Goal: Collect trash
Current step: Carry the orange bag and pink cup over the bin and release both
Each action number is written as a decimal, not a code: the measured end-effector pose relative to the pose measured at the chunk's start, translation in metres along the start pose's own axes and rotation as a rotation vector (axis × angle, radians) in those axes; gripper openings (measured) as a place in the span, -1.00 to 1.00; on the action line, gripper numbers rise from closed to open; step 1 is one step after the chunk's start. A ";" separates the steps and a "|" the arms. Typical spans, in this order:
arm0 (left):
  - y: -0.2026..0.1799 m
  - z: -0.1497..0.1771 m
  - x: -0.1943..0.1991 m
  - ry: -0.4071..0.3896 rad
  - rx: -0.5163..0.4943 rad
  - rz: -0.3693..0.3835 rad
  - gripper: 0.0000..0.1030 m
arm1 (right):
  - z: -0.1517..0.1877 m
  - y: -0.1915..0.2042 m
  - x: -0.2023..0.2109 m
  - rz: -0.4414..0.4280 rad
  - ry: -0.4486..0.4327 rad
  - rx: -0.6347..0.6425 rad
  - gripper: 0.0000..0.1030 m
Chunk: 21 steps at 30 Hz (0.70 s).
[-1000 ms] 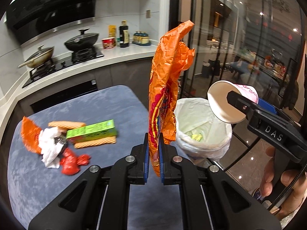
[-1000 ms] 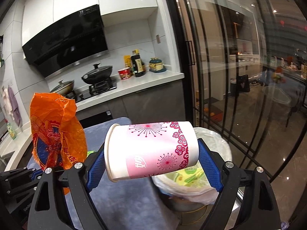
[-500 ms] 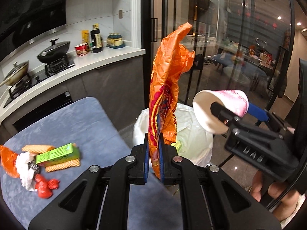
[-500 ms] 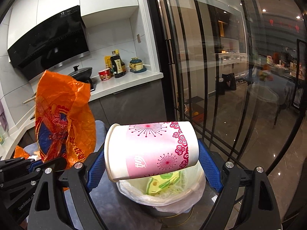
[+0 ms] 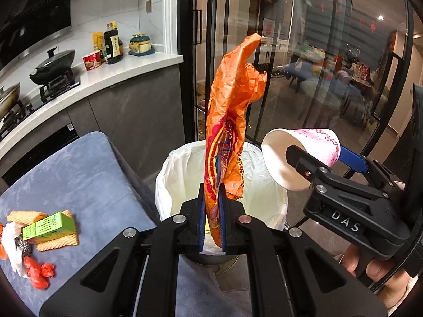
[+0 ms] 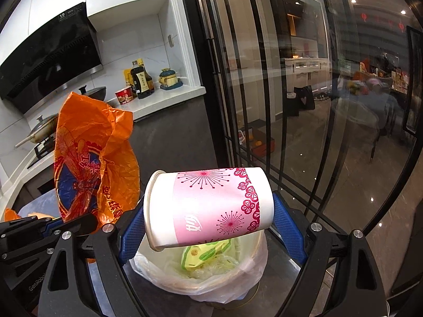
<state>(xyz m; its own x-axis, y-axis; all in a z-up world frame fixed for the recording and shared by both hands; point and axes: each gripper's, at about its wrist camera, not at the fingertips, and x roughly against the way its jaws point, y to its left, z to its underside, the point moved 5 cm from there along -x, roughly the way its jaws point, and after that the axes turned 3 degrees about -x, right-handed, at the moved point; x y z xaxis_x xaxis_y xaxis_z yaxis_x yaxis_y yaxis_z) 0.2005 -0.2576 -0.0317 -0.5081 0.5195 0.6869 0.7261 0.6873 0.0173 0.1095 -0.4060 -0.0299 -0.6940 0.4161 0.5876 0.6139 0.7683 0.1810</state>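
My left gripper [image 5: 211,219] is shut on an orange plastic wrapper [image 5: 232,121] that stands upright above the trash bin [image 5: 185,169], which has a white liner. My right gripper [image 6: 208,227] is shut on a pink and white paper cup [image 6: 208,208], held on its side over the same bin [image 6: 238,280]. The cup [image 5: 298,155] and wrapper [image 6: 90,163] each show in the other view. Green and yellow packaging [image 6: 206,253] lies inside the bin.
On the blue-grey table [image 5: 79,185] at the left lie a green box [image 5: 47,224], wafer biscuits [image 5: 58,240], white tissue [image 5: 13,248] and red scraps [image 5: 37,274]. Glass doors [image 6: 290,105] stand behind the bin. A kitchen counter [image 5: 105,79] holds pots and bottles.
Both grippers have moved right, from beside the table to over the bin. The table trash has slid to the left edge of the left view. Both grips are unchanged.
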 end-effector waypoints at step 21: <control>0.019 0.000 -0.030 0.045 0.052 -0.020 -0.34 | -0.007 0.002 -0.042 -0.003 0.081 -0.011 0.60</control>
<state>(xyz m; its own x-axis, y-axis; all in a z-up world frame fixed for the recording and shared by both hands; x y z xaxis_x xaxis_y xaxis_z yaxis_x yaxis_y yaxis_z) 0.2296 -0.2605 -0.0523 -0.5005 0.4827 0.7186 0.6904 0.7234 -0.0051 0.1430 -0.4252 -0.0491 -0.6636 0.3730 0.6485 0.6163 0.7640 0.1912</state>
